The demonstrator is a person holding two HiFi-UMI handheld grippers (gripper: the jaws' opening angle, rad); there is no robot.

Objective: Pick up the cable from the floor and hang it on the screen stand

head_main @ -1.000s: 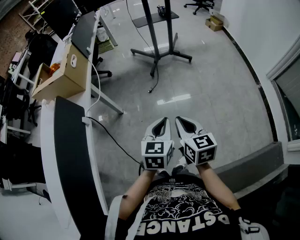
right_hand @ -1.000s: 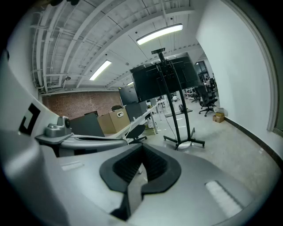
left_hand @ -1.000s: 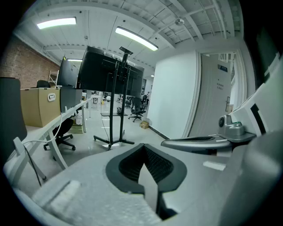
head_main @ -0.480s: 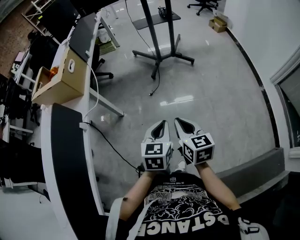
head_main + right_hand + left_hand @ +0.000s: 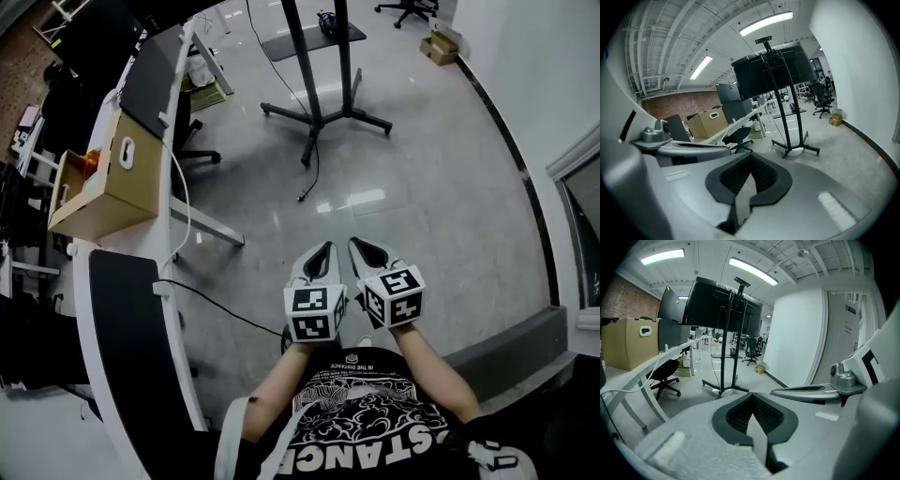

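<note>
One left gripper (image 5: 325,247), one right gripper (image 5: 357,242), one cable (image 5: 312,173), one screen stand (image 5: 319,103).
Both pairs of jaws are pressed together, empty; the shirt (image 5: 356,412) reads "IN THE DISTANCE".

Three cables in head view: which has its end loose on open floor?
The thin black cable beside the screen stand; its plug lies on bare tiles. The other black cable and white cable run off the desk.
</note>
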